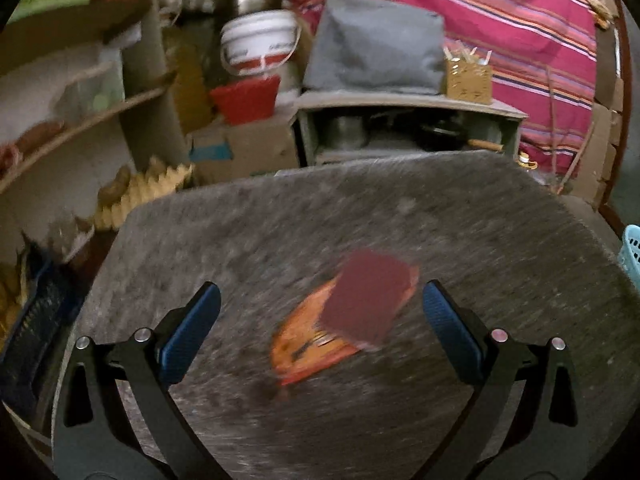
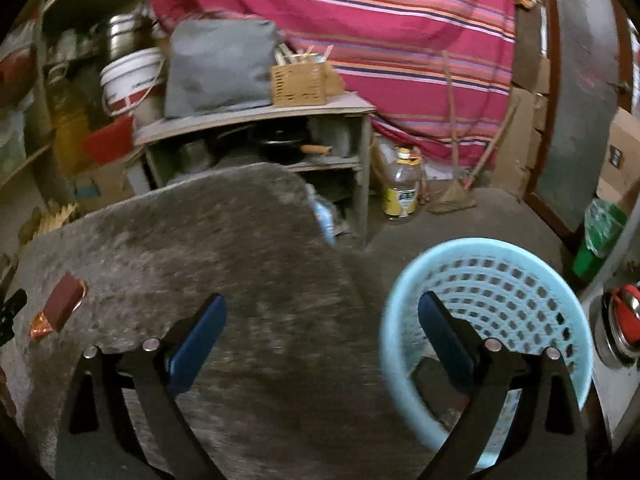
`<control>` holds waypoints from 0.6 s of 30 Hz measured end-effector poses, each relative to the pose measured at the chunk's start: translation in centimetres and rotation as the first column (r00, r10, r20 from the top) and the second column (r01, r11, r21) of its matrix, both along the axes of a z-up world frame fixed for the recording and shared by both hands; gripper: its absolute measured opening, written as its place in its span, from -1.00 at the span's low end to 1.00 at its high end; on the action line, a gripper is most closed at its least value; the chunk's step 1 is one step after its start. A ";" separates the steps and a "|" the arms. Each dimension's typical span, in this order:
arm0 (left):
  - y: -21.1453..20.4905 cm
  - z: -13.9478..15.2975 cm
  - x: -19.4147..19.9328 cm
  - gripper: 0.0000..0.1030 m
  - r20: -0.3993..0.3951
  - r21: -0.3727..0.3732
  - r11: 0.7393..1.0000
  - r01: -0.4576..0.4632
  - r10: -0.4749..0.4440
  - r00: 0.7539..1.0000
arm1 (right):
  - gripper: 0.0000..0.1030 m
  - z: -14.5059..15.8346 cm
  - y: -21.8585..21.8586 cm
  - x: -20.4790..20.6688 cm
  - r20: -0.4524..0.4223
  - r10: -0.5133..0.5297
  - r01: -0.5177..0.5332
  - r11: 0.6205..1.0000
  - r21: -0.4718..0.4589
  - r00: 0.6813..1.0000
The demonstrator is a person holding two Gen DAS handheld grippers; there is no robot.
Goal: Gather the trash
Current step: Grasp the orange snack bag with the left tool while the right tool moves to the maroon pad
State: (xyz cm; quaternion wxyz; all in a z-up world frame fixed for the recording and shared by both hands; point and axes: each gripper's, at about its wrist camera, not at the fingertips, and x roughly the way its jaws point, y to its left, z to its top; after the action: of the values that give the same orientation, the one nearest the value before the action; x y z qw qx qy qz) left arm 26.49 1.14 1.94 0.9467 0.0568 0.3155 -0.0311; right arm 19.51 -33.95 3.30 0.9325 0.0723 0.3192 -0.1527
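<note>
Left tongs (image 1: 320, 300) spread, nothing pinched | wrapper (image 1: 344, 316) on surface (image 1: 480, 240), lower centre between the tips, long axis slanting lower-left to upper-right | right tongs (image 2: 322, 312) spread, empty, farther, by basket (image 2: 492, 252)

Left wrist view: motion blur smears the wrapper (image 1: 344, 320); its print is unreadable. The light blue basket (image 1: 633, 254) is cut off by the right edge. Right wrist view: basket floor partly hidden behind the right gripper's finger (image 2: 448, 340)
</note>
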 end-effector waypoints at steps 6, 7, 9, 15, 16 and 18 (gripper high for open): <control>3.3 -2.3 1.1 0.63 -0.092 -0.019 1.000 0.020 -0.022 0.995 | 0.84 -0.5 3.6 2.1 -0.012 0.052 -0.052 0.999 -0.014 0.999; 3.4 -2.7 1.2 0.59 -0.110 -0.016 0.999 0.027 -0.029 0.993 | 0.84 -0.6 3.9 2.4 -0.014 0.057 -0.057 0.998 -0.011 0.998; 3.5 -3.7 1.8 0.58 -0.139 0.000 0.999 0.039 -0.038 0.990 | 0.84 -0.8 4.8 3.1 -0.018 0.071 -0.071 0.997 -0.006 0.997; 3.2 -5.5 3.1 0.55 -0.213 -0.017 0.997 0.077 -0.079 0.974 | 0.84 -1.3 7.5 4.5 -0.029 0.106 -0.106 0.994 -0.008 0.994; 3.2 -5.7 3.3 0.42 -0.226 -0.025 0.996 0.086 -0.089 0.970 | 0.84 -1.4 7.9 4.7 -0.032 0.111 -0.111 0.994 -0.006 0.993; 3.1 -6.1 3.7 0.25 -0.250 -0.044 0.993 0.107 -0.115 0.961 | 0.84 -1.6 8.7 5.2 -0.038 0.121 -0.121 0.993 -0.006 0.992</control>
State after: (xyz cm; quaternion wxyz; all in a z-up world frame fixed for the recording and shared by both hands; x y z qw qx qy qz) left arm 30.16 4.23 -4.12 0.8964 0.0556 0.4292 -0.0959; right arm 24.71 -25.28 1.69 0.9342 0.0462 0.3398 -0.0983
